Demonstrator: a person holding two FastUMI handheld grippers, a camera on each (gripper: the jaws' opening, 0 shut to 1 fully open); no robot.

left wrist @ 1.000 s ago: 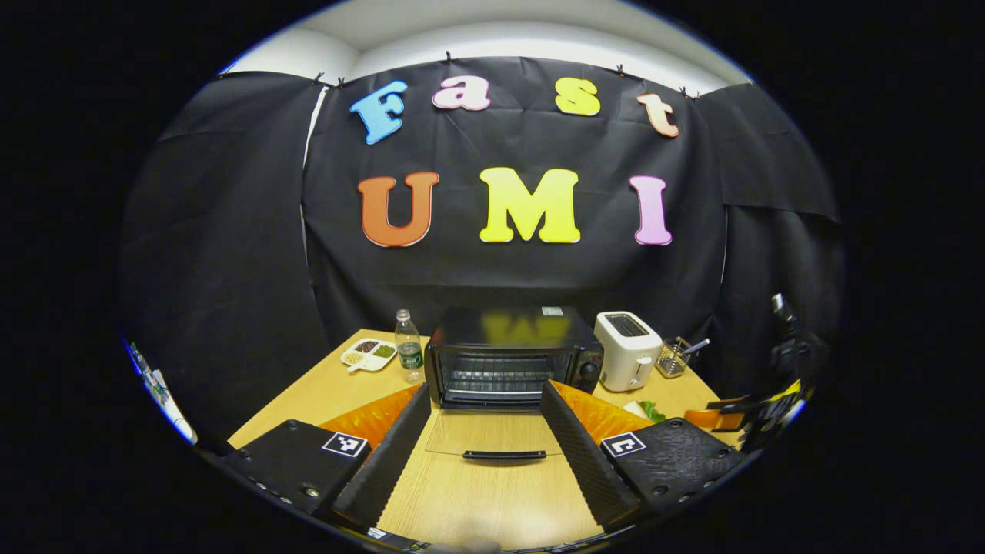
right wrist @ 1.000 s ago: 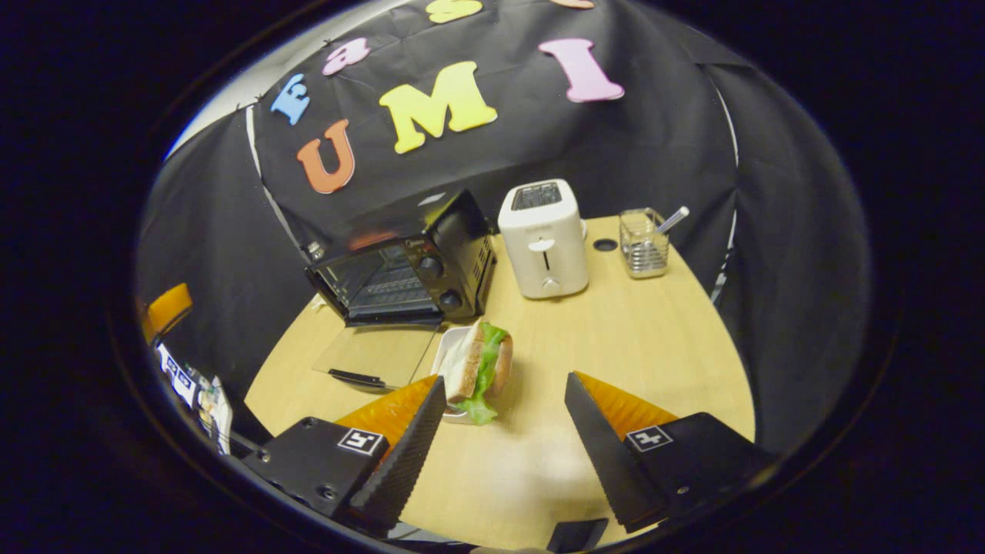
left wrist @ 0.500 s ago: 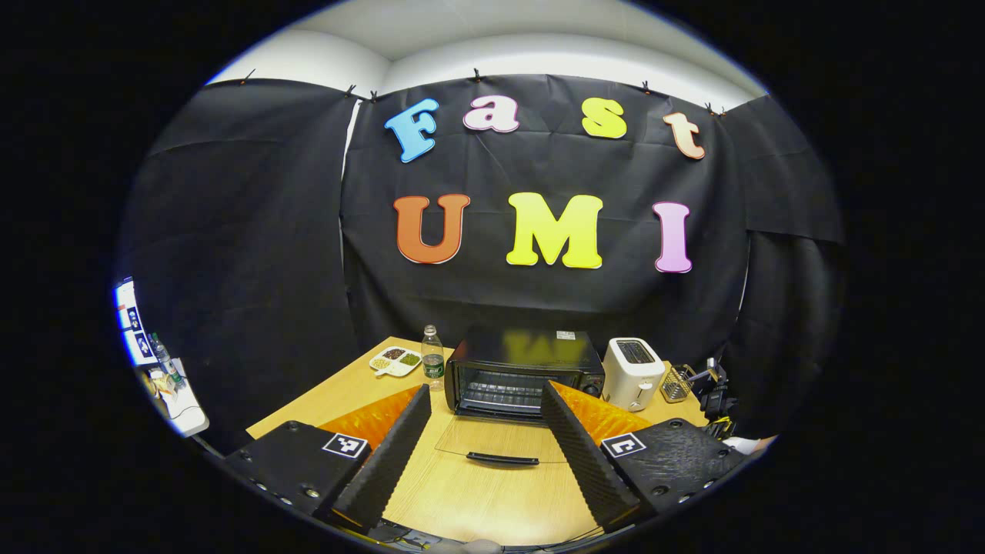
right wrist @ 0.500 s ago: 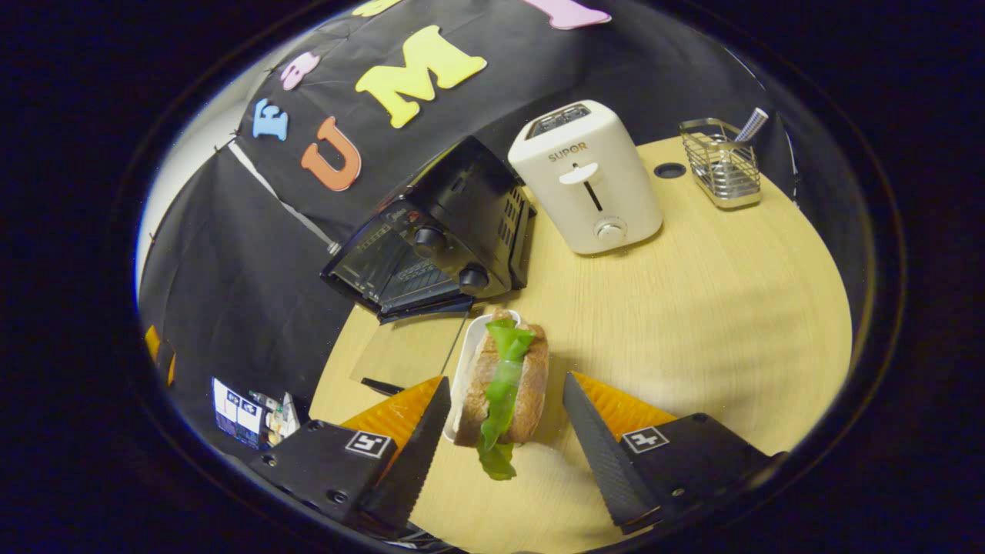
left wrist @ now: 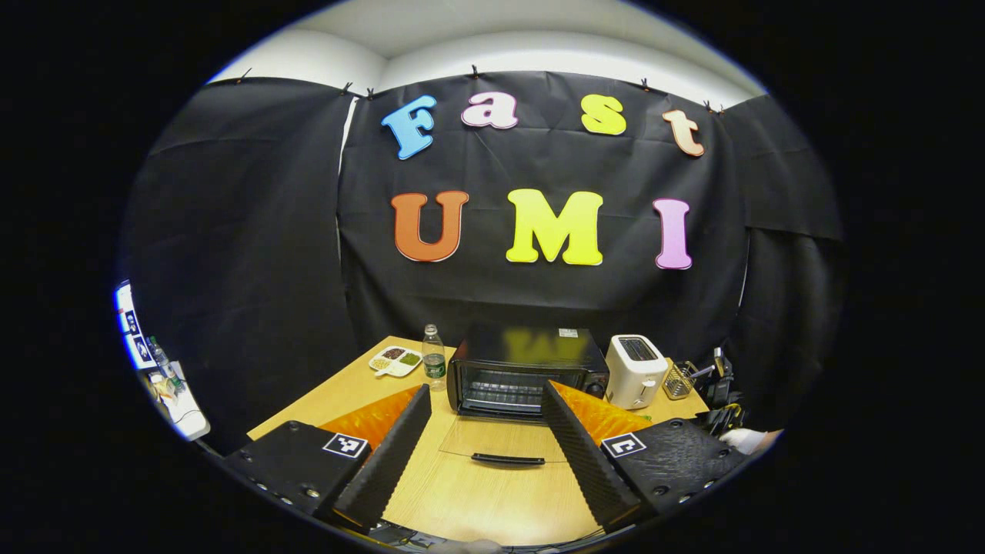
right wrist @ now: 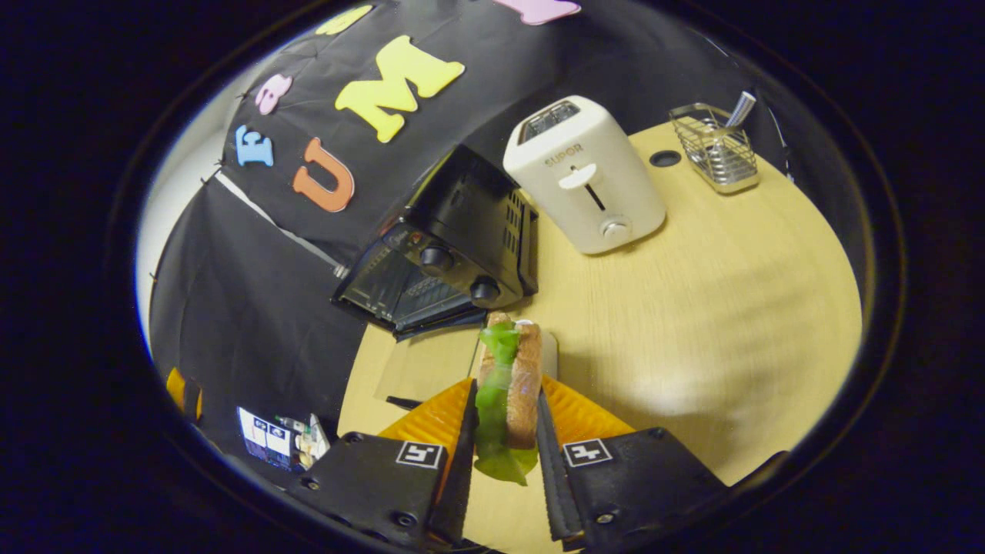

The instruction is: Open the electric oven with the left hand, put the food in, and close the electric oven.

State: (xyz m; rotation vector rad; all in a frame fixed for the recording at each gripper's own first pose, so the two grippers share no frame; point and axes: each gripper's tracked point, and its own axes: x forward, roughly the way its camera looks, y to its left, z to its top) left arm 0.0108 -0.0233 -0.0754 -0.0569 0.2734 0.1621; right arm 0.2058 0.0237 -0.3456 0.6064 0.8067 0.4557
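In the left gripper view, our left gripper (left wrist: pixel 483 438) hangs back from the table (left wrist: pixel 346 388) with its fingers spread wide and nothing between them. Straight ahead sits the oven (left wrist: pixel 526 371), its glass door (left wrist: pixel 496 442) folded down flat onto the tabletop with the handle (left wrist: pixel 507 459) nearest us, so the opening step looks done. A bottle (left wrist: pixel 434 356) and a small dish (left wrist: pixel 395 360) stand to the oven's left, a toaster (left wrist: pixel 636 371) and a wire basket (left wrist: pixel 679 380) to its right. Against half a second ago this view has barely shifted; a second ago the oven stood nearer and larger, so our left gripper has drawn away. In the right gripper view, our right gripper (right wrist: pixel 504 431) is closed on the sandwich (right wrist: pixel 509 388), both fingers pressing its bread faces, the sandwich standing on edge with its long axis running forward along the fingers and lettuce hanging out at the near end. It sits just at the white plate (right wrist: pixel 547 352); we cannot tell whether it has lifted clear. The oven (right wrist: pixel 450 246) lies ahead and to the left of this gripper, its mouth turned leftward away from us, so we judge the coming move is a swing left around the lowered door. Half a second ago these fingers stood apart either side of the sandwich; now they clamp it.
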